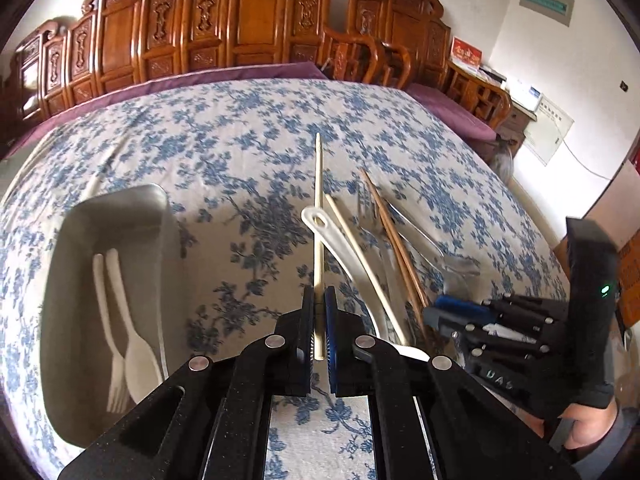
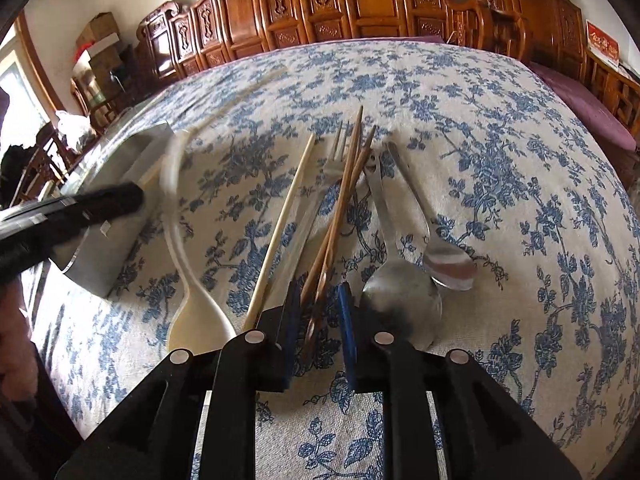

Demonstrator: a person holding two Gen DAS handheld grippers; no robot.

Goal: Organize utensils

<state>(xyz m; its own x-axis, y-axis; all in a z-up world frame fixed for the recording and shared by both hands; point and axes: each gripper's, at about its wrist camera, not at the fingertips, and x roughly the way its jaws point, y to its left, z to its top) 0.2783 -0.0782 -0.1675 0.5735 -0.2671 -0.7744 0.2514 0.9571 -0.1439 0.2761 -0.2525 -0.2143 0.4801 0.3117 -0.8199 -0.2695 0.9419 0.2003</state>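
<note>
Soft daylight, fisheye warp, slight blur

A carved wooden bench back in reddish-brown panels runs along the white wall behind the counter, with purple cushions on the seat. A blue-flowered cloth covers the counter. Stacked cardboard boxes stand in the left corner, where daylight enters.

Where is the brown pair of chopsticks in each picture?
Left wrist view: brown chopsticks lie right of centre, slanting down toward the right gripper.
Right wrist view: brown chopsticks run up the middle, their near ends between that gripper's open jaws.
Shared landmark: the pale chopstick lying just left of them.
</note>
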